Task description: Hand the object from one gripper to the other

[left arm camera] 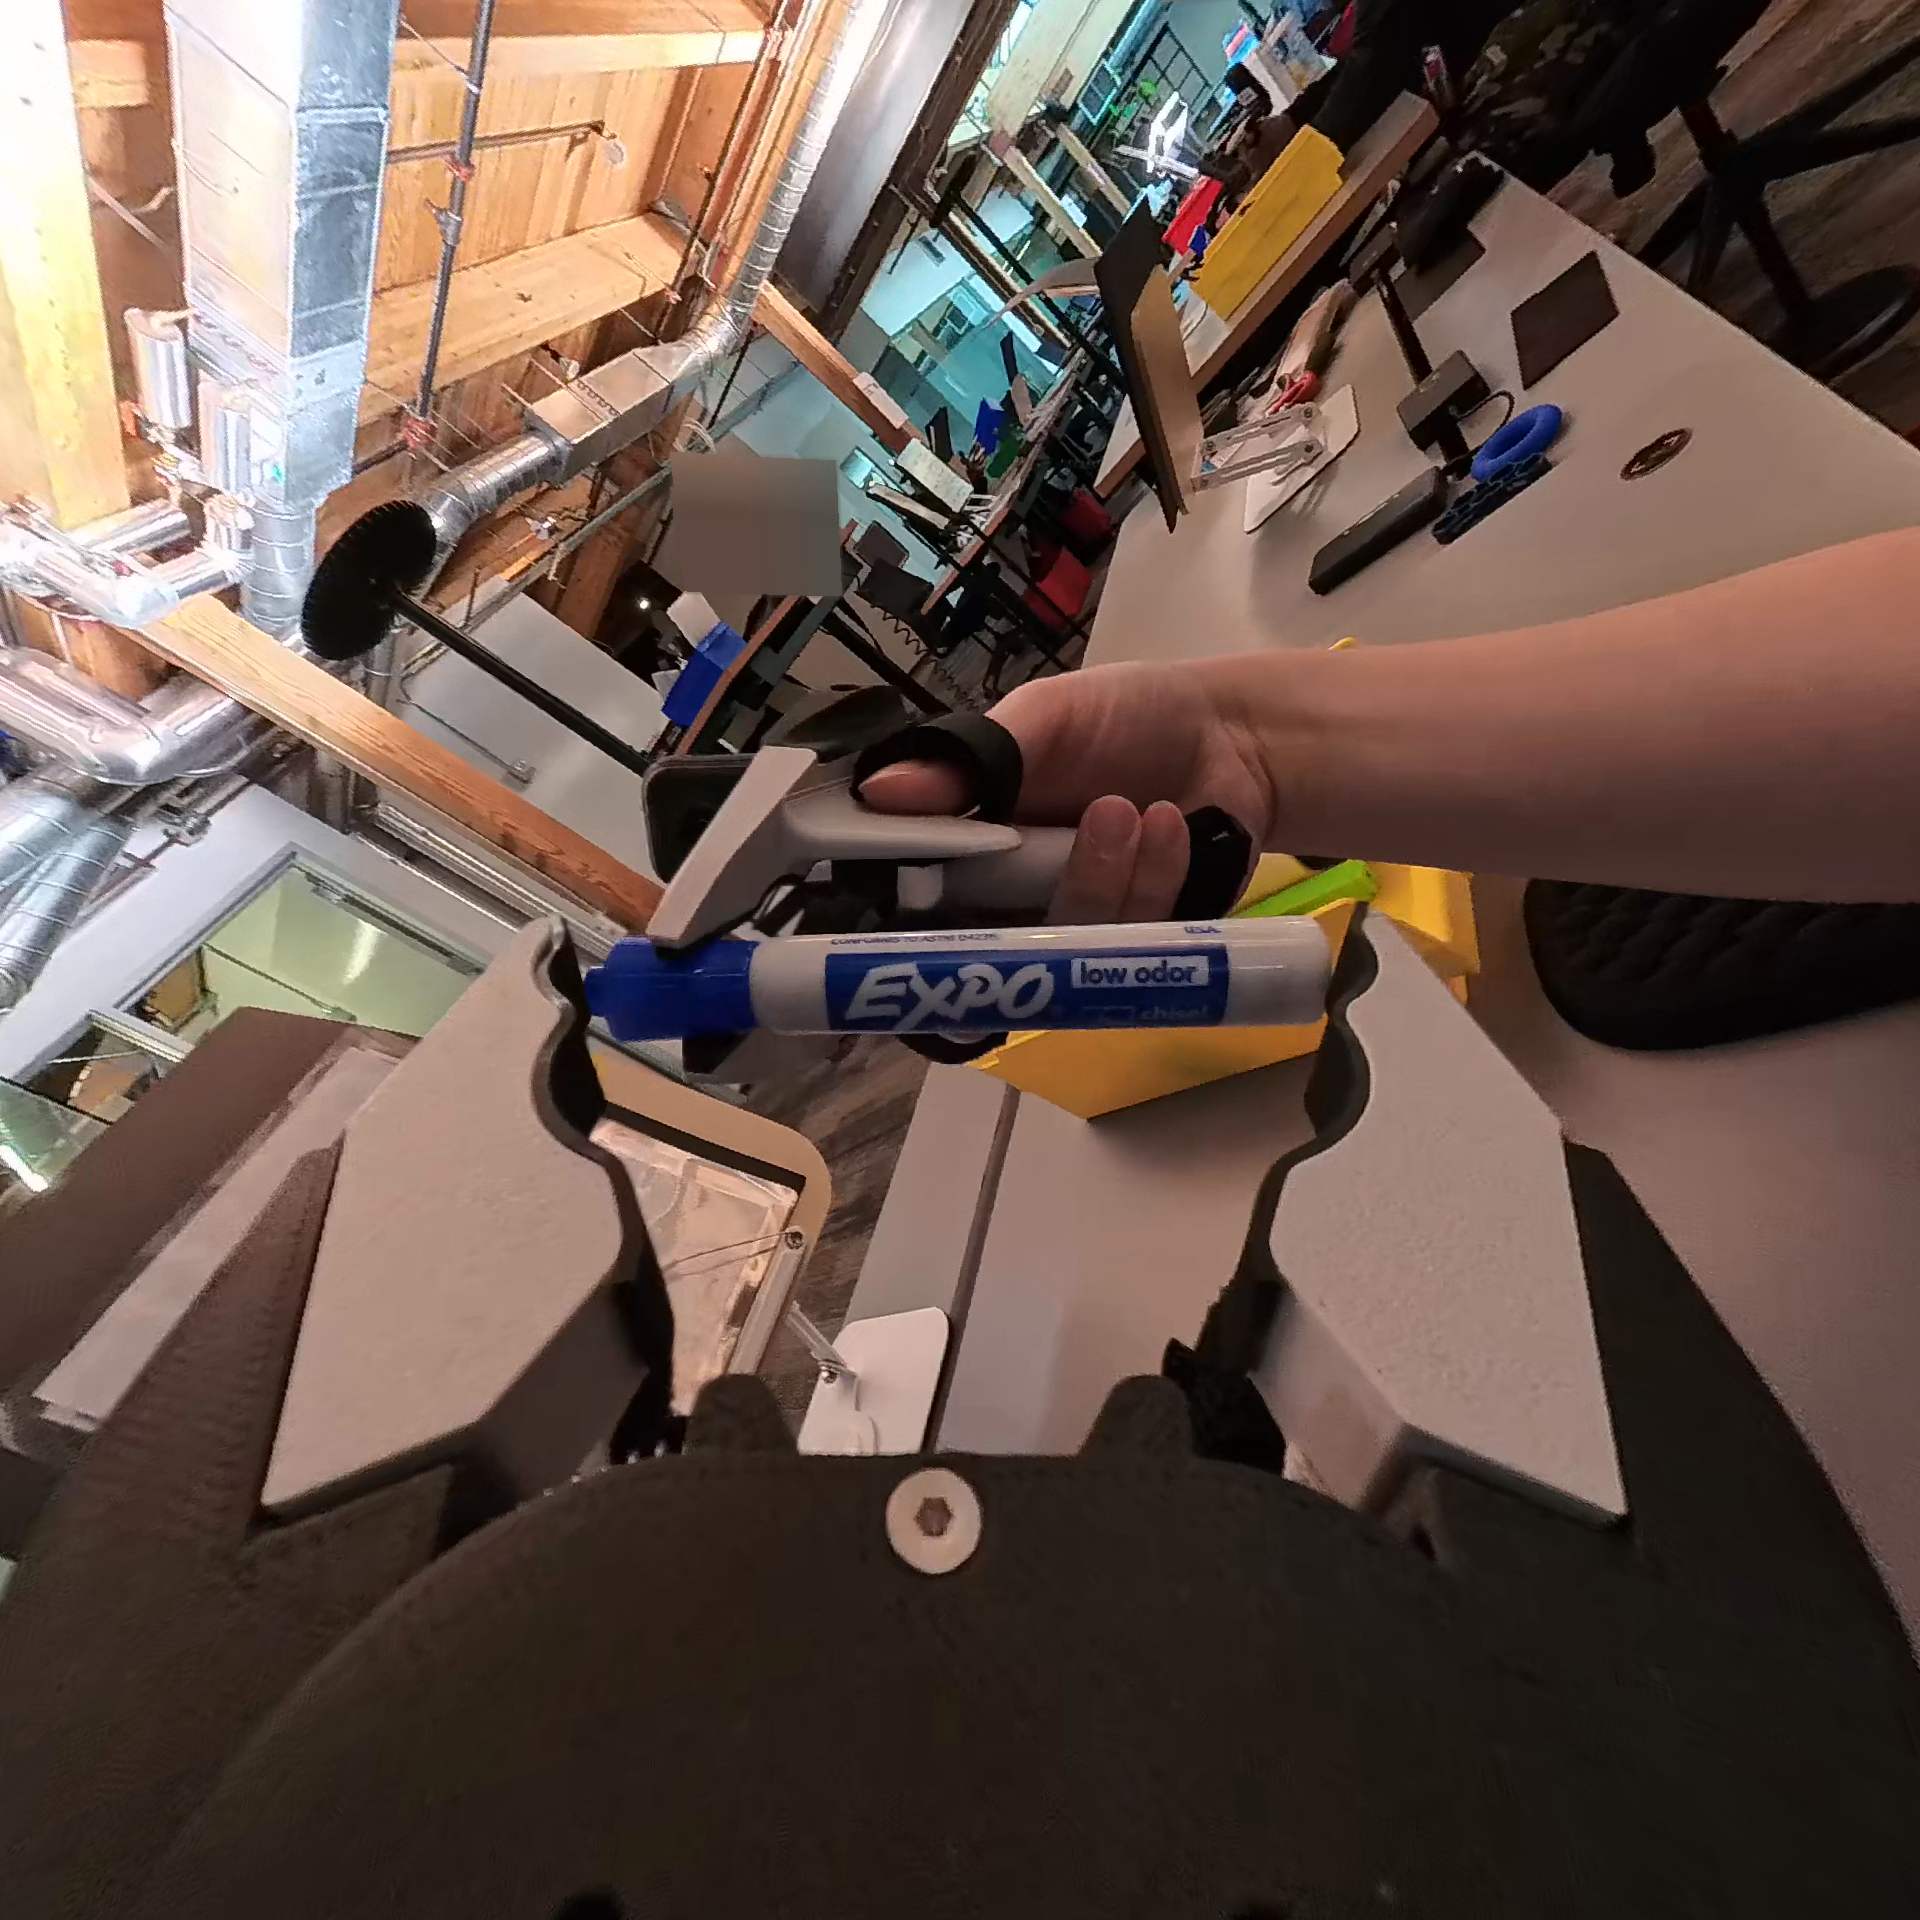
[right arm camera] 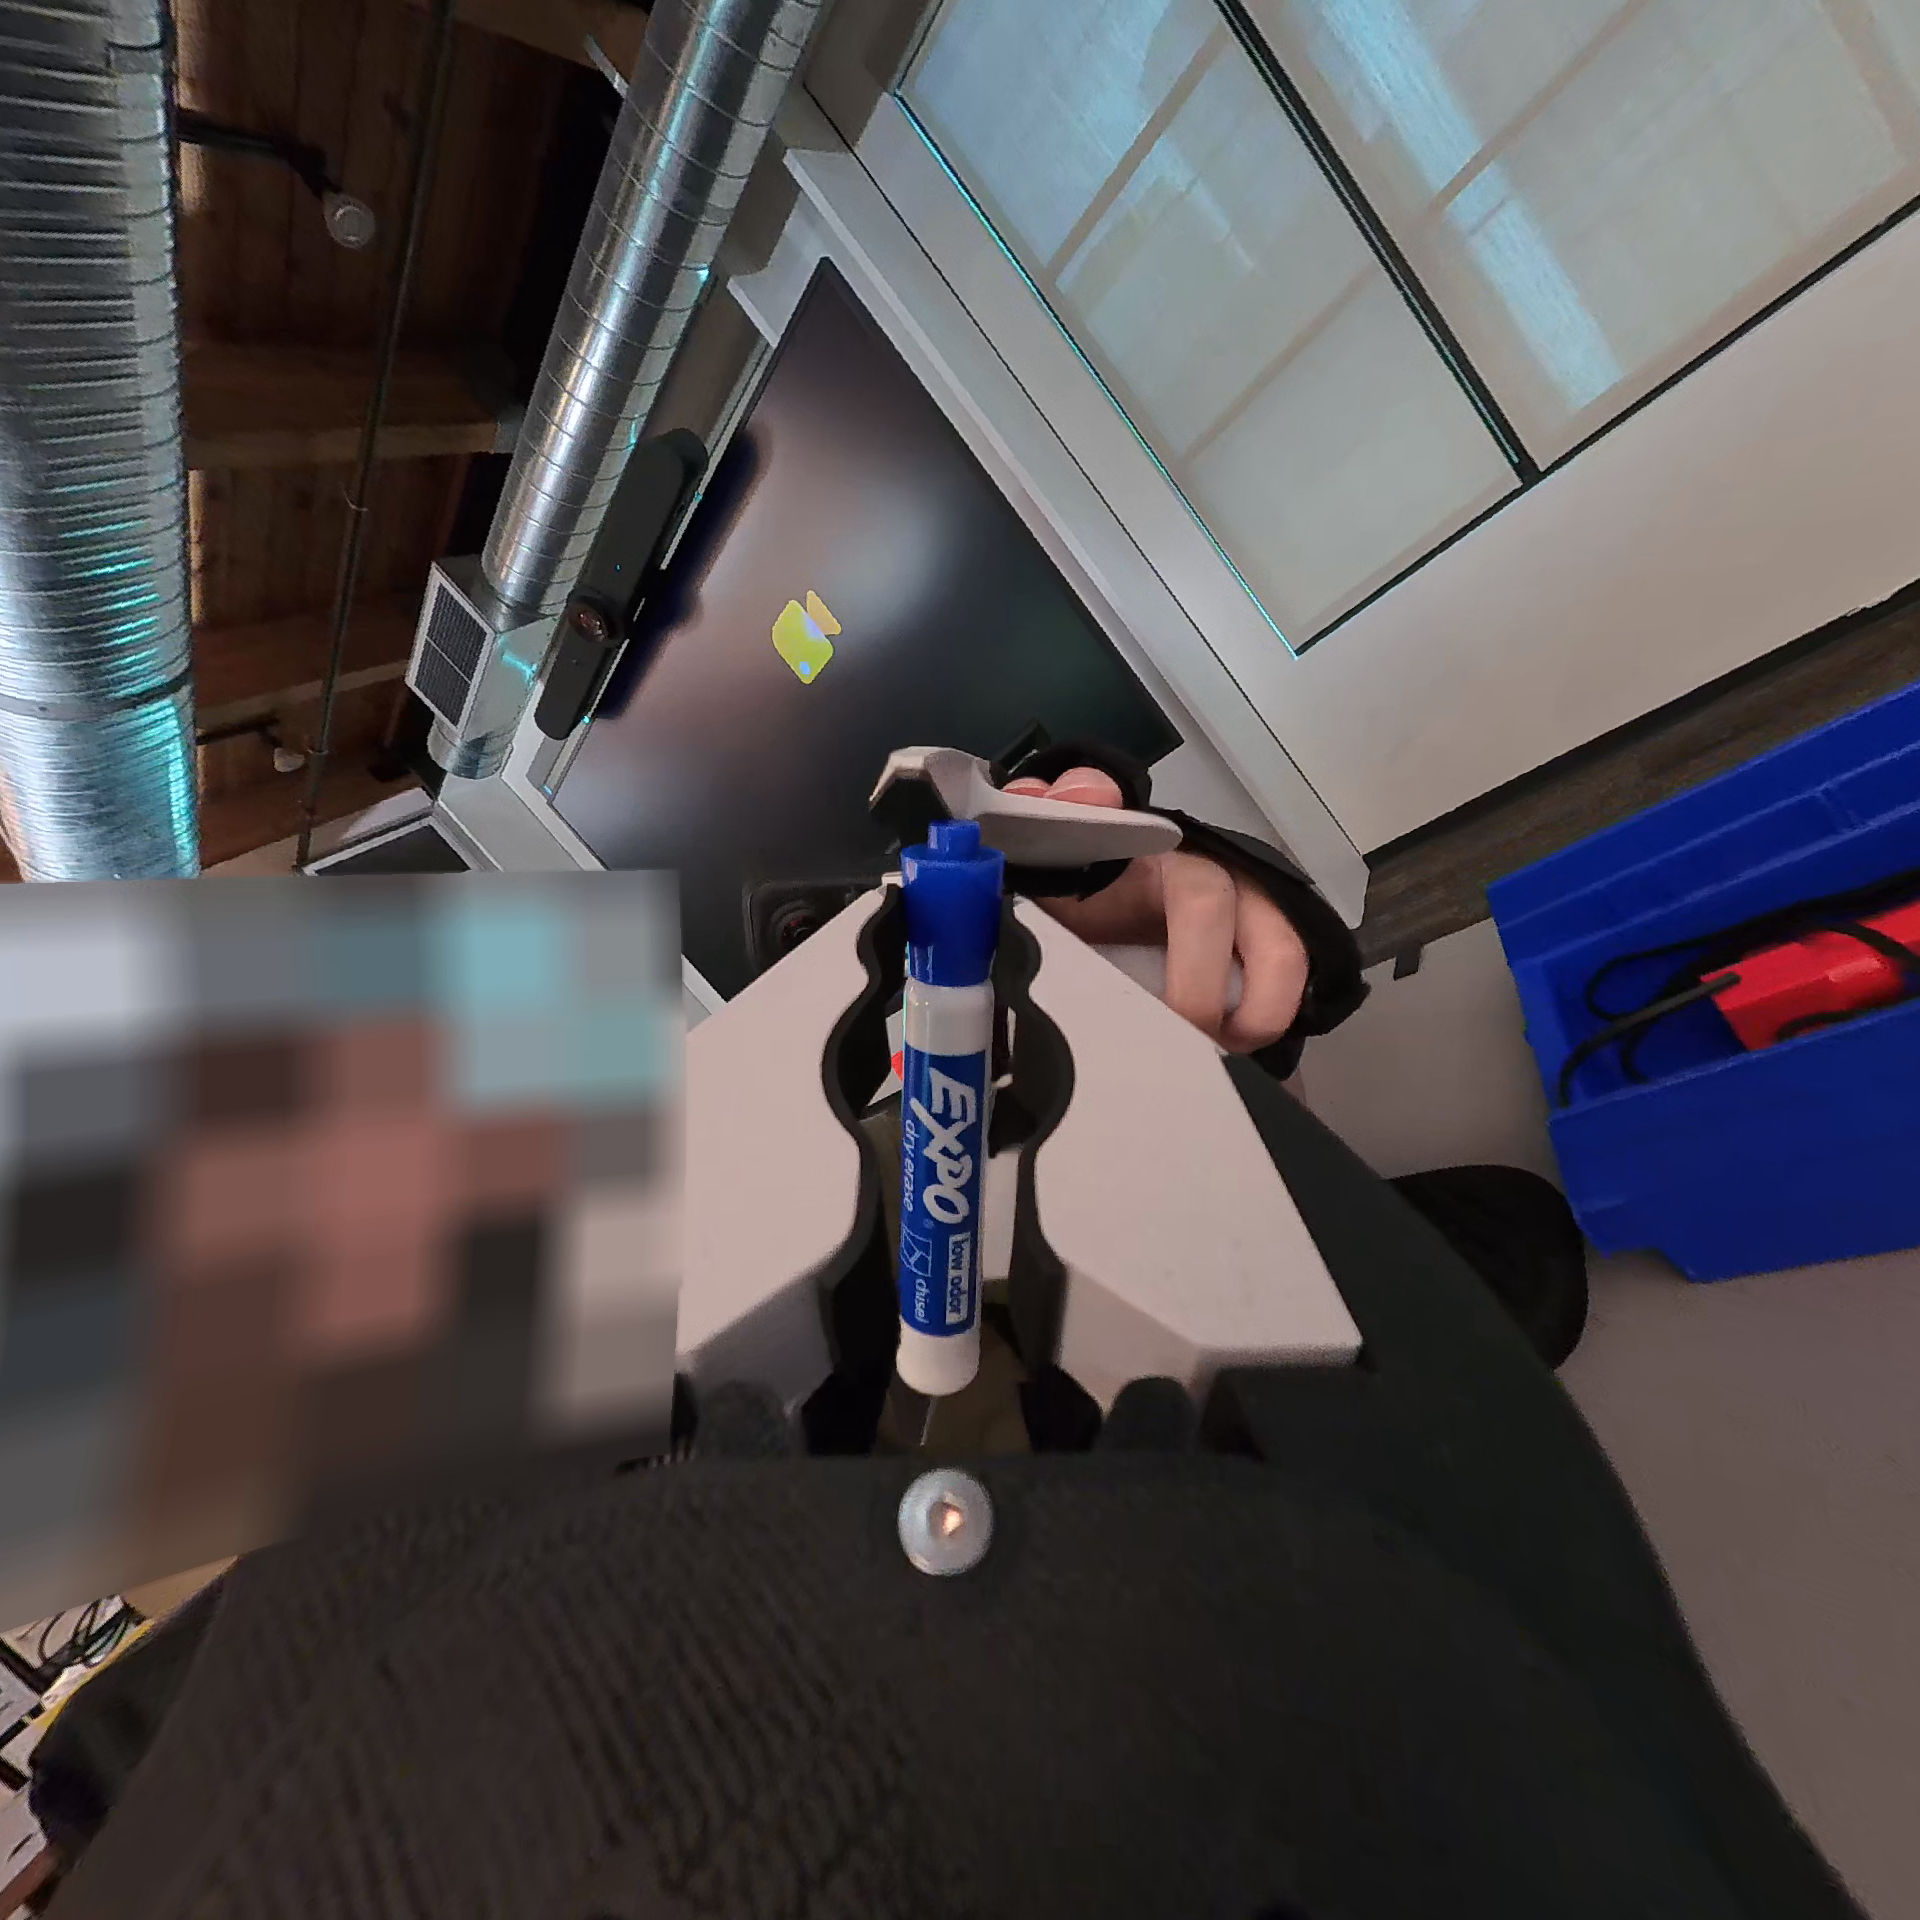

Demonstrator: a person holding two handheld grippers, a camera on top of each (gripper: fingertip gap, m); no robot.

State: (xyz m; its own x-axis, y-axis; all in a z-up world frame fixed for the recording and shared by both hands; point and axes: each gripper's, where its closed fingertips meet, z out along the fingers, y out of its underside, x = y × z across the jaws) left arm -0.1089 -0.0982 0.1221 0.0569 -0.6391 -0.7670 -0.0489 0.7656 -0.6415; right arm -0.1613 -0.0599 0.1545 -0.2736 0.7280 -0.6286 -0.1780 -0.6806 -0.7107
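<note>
A blue-capped dry-erase marker (right arm camera: 940,1143) lies along the fingers of my right gripper (right arm camera: 948,904), which is shut on it near the cap. In the left wrist view the marker (left arm camera: 1018,982) lies crosswise, and the right gripper (left arm camera: 691,987), held by a hand (left arm camera: 1132,748), pinches its cap end. My left gripper (left arm camera: 956,956) is wide open, and the marker spans the gap at its fingertips. I cannot tell whether they touch it. The left gripper (right arm camera: 997,821) also shows beyond the cap, held by a hand.
A yellow bin (left arm camera: 1143,1081) and a black cushion (left arm camera: 1714,966) sit on the grey table (left arm camera: 1714,1247) behind the marker. A farther table holds a blue ring (left arm camera: 1517,436) and dark devices. A blue bin (right arm camera: 1714,1091) with cables stands at the right.
</note>
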